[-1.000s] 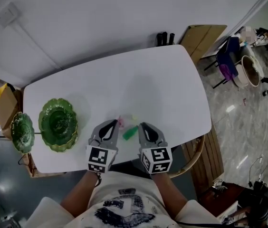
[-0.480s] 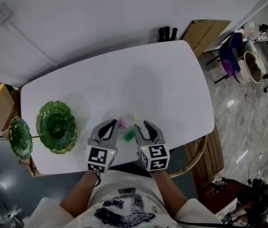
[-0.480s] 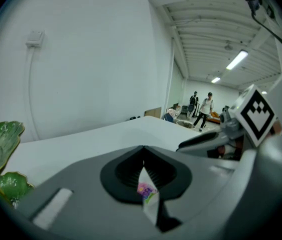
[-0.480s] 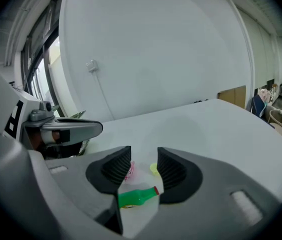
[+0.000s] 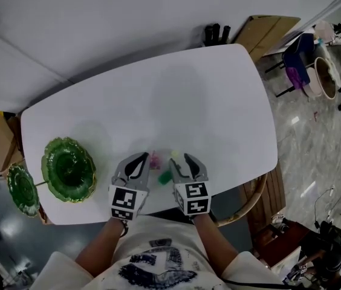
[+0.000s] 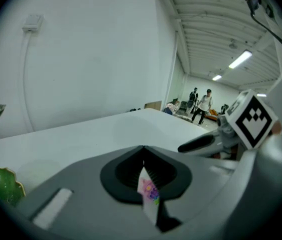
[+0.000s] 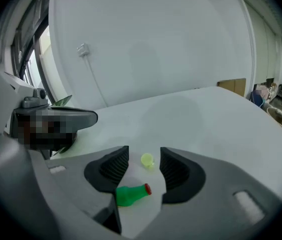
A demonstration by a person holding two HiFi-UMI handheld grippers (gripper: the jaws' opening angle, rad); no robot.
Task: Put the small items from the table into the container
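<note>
On the white table (image 5: 219,101) lie a green bottle with a red cap (image 5: 165,177) (image 7: 131,194) and a small yellow piece (image 5: 175,154) (image 7: 147,160). My right gripper (image 5: 180,160) (image 7: 144,151) hangs low over them. Its jaws are opening, the bottle lies between them untouched, and the yellow piece sits just past the tips. My left gripper (image 5: 144,157) (image 6: 143,150) is shut on a thin pink-printed packet (image 6: 148,194) (image 5: 155,161). A large green leaf-shaped dish (image 5: 68,169) stands at the table's left end.
A smaller green dish (image 5: 22,189) sits at the table's left edge, and part of a green dish (image 6: 1,184) shows in the left gripper view. A wooden chair (image 5: 252,192) stands under the near right edge. Cardboard (image 5: 267,29) leans at the back right.
My right gripper's jaws have spread from shut to wide. Both grippers have sunk toward the table, and the right one now straddles the green bottle. The left gripper stays shut.
</note>
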